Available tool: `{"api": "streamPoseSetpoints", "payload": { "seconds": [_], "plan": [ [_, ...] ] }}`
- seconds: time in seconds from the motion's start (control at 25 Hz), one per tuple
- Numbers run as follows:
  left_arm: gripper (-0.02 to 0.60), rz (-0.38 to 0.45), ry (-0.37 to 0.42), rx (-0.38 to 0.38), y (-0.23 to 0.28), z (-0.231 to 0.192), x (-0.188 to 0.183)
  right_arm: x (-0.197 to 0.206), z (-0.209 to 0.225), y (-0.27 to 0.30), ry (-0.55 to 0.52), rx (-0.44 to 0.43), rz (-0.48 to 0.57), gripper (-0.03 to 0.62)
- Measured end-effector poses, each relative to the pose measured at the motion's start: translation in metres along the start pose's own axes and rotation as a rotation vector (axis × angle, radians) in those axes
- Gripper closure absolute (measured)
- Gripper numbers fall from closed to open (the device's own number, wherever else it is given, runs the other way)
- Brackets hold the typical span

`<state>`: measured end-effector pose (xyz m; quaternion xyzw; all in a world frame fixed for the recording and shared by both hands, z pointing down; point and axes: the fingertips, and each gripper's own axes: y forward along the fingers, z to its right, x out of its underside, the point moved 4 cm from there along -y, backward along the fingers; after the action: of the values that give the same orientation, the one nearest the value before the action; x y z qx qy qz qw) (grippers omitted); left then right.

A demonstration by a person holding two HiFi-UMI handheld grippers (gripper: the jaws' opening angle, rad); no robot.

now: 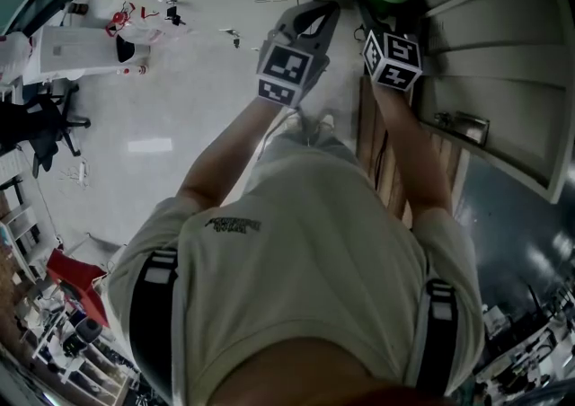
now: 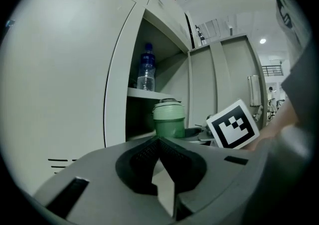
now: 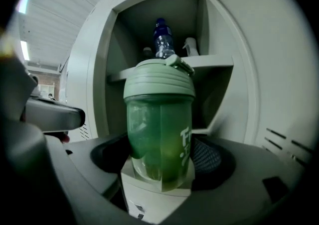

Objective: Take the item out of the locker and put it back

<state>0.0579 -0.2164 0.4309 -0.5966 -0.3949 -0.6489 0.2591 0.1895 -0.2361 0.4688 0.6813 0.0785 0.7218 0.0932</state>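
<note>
A: What is the left gripper doing?

B: It is hovering empty, its fingers pressing together with nothing between them. Beyond its tips, the locker is standing open.

A: And the right gripper?

B: Its fingers are clamping a green shaker by the lower body, one pad on each side. The shaker is standing upright between them, its lid above the fingers and its base just below the pads. Past it, deeper in the locker, a water bottle is sitting on the upper shelf.

A: Is the shaker inside the locker?

B: It is sitting at the mouth of the opening, in front of the lower compartment. Whether it is resting on anything there, I cannot tell.

A: How is it likely handling?

B: I am judging it to be stiff plastic, smooth and a little slippery, so the textured pads are helping. The tinted wall is hiding whether liquid is inside. If it is full, it is going to feel weighty and slosh when tipped. Gripping the straight wall low down, as now, is looking sound. The flip lid on top is looking like a weaker hold. Keeping it upright is looking wise, since the cap could be leaking.
</note>
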Motion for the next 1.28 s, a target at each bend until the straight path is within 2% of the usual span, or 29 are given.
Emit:
{"api": "streamPoseSetpoints", "payload": {
  "seconds": [0.2,0.48,0.72,0.92,1.28],
  "plan": [
    [0.569,0.054,0.007,-0.003,-0.015,0.004,-0.029,-0.040,-0.015,-0.031,-0.035,-0.059,0.081,0.209],
    [0.569,0.181,0.046,-0.012,-0.045,0.002,-0.093,-0.098,-0.029,-0.080,-0.061,-0.139,0.189,0.207],
    [0.569,0.265,0.081,-0.007,-0.073,0.006,-0.130,-0.128,-0.044,-0.120,-0.098,-0.210,0.253,0.207],
    [0.569,0.269,0.078,-0.004,-0.087,0.013,-0.133,-0.130,-0.053,-0.142,-0.096,-0.243,0.270,0.207],
    [0.569,0.241,0.034,-0.026,-0.108,0.025,-0.100,-0.109,-0.062,-0.172,-0.139,-0.250,0.266,0.207]
  ]
}}
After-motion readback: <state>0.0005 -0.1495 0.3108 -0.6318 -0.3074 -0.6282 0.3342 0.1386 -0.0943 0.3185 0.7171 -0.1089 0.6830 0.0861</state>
